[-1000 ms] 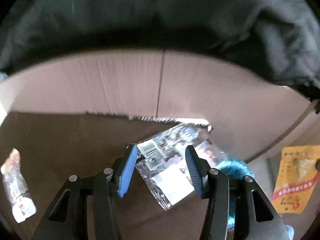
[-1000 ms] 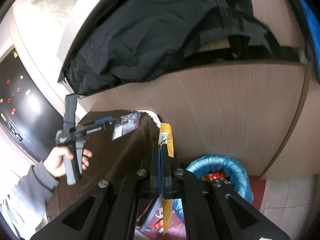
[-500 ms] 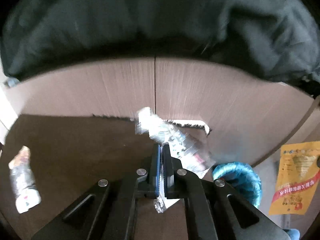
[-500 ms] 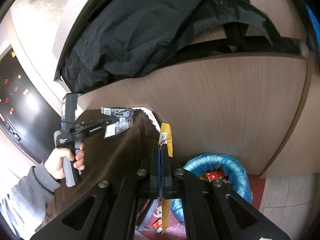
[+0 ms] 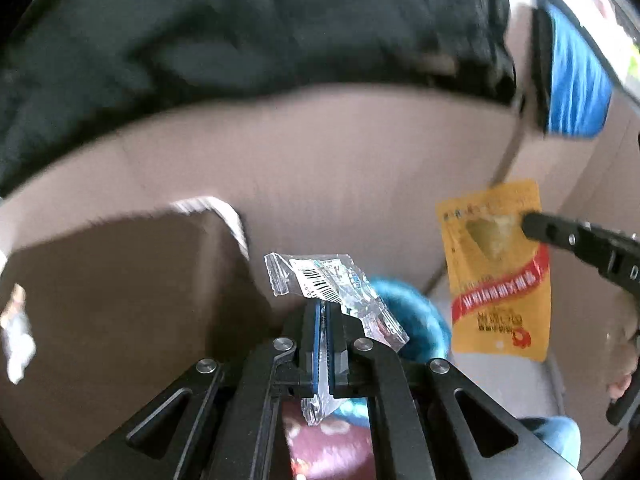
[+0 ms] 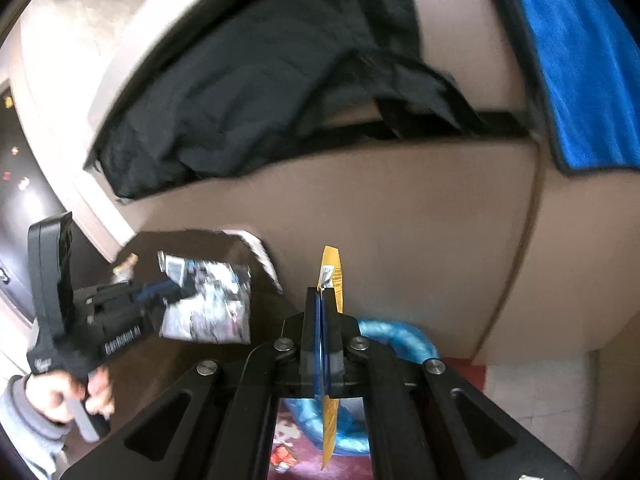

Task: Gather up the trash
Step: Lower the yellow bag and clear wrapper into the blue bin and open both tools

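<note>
My left gripper (image 5: 323, 312) is shut on a clear plastic wrapper (image 5: 340, 288) with a barcode, held in the air past the right edge of the brown table (image 5: 120, 300). The wrapper also shows in the right wrist view (image 6: 212, 304). My right gripper (image 6: 323, 300) is shut on a yellow snack pouch (image 6: 331, 272), seen edge-on; the pouch faces the left wrist view (image 5: 496, 272). A bin with a blue bag liner (image 6: 404, 340) stands on the floor below both grippers, also in the left wrist view (image 5: 416, 320).
Another small wrapper (image 5: 16, 328) lies at the table's left edge. A beige wood-grain cabinet front (image 6: 400, 220) rises behind, with a black jacket (image 6: 260, 80) on top and a blue cloth (image 6: 568, 60) at the right. The floor mat is red (image 6: 288, 448).
My left gripper closed on the clear wrapper, lifted it off the table and swung right toward the bin. My right gripper held the yellow pouch and shifted slightly over the bin.
</note>
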A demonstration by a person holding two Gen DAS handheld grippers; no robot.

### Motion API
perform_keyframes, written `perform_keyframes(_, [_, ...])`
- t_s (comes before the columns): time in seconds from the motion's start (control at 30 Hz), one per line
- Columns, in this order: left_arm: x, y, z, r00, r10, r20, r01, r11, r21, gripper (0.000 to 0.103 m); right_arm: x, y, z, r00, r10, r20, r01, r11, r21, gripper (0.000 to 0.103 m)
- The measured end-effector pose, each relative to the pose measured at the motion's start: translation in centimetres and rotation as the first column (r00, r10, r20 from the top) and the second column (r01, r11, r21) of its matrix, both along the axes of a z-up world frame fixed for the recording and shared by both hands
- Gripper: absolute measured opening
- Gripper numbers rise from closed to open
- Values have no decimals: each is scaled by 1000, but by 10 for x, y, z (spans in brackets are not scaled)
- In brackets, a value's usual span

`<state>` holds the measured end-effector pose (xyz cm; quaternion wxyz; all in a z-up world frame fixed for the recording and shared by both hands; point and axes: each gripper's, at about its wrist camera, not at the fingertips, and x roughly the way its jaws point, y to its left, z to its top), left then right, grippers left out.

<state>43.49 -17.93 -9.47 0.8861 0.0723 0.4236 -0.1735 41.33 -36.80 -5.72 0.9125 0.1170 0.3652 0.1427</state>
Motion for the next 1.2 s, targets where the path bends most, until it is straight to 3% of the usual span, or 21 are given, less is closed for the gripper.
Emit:
perform_keyframes(0.1, [3, -17, -32, 998, -7, -69, 9, 1000, 23, 2, 3, -6, -26, 999, -19, -43, 18, 1000, -17, 2])
perform_keyframes(0.3, [14, -36, -91, 979, -6, -201, 4, 1000, -11, 3, 18, -6, -78, 992, -26, -124, 24, 1000, -19, 2])
perform_keyframes(0.47, [26, -36, -114, 952, -25, -305, 12, 999, -44, 13, 26, -3, -104, 985, -6, -173, 4, 1000, -13, 5])
perform_keyframes(0.53, [27, -41, -118, 951, -22, -307, 7, 999, -50, 17, 26, -5, -113, 981, -10, -192, 8, 1000, -15, 6])
perform_keyframes(0.63, [25, -37, -118, 951, -6, -310, -19, 997, -76, 36, 27, -3, -123, 974, -28, -224, 23, 999, -24, 8])
perform_keyframes(0.73, [31, -20, -116, 943, 10, -331, -52, 992, -119, 36, 26, 0, -127, 971, -36, -235, 27, 999, -39, 11])
perform_keyframes(0.83, [28, -15, -110, 947, 34, -320, -74, 991, -116, 36, 19, 1, -125, 968, -38, -248, 33, 999, -24, 19])
perform_keyframes(1.07, [2, 0, -71, 975, 34, -219, -63, 990, -128, 36, -16, 3, -100, 975, -86, -205, 81, 996, -34, 20])
perform_keyframes(1.2, [-43, 18, -35, 991, 38, -127, -55, 990, -133, 36, -51, 9, -73, 982, -118, -147, 111, 992, -55, 20])
